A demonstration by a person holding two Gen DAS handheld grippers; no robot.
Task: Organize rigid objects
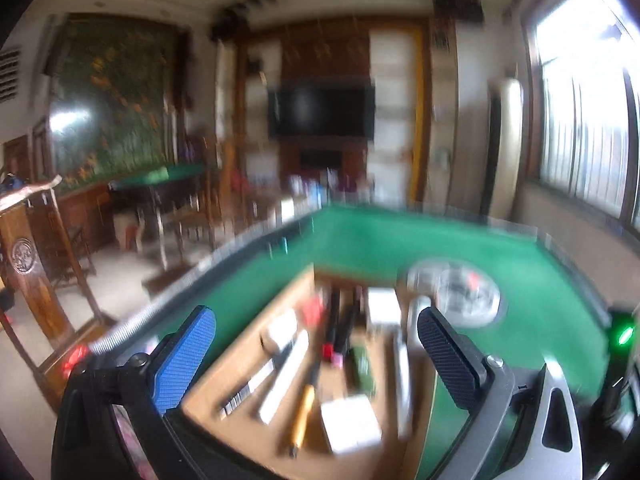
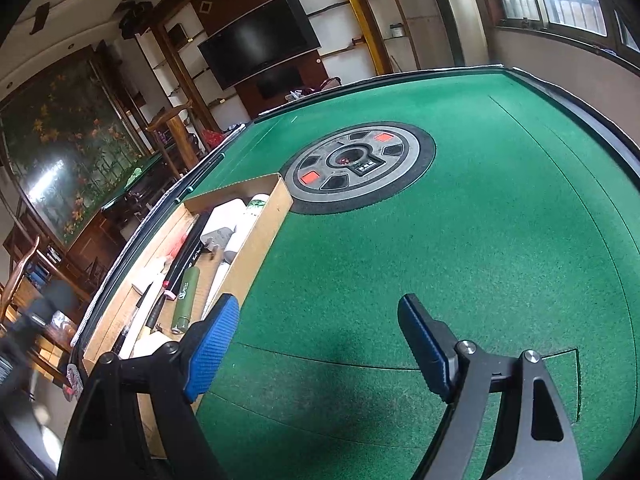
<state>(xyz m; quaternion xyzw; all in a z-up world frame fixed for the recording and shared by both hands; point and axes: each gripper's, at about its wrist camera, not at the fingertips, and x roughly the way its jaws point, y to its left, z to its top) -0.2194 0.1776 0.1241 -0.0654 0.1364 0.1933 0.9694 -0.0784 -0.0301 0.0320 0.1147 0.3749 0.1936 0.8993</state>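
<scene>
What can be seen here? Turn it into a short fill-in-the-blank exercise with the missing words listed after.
1. The cardboard tray rests on a table covered in ____ felt.
2. The round control panel shows two ____ squares.
3. Between the pads of the right hand-held gripper there is ____.
4. The green tube lies ____ the tray.

Missing words: green; red; nothing; inside

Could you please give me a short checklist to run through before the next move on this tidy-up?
1. Right gripper empty, jaws wide: ok.
2. Left gripper empty, jaws wide: ok.
3. Green felt free of loose items where visible: ok.
4. Items sit inside the cardboard box: ok.
5. Left wrist view sharp enough to aim: not ok, blurred.
6. Every item correctly arranged in the box: cannot tell.
</scene>
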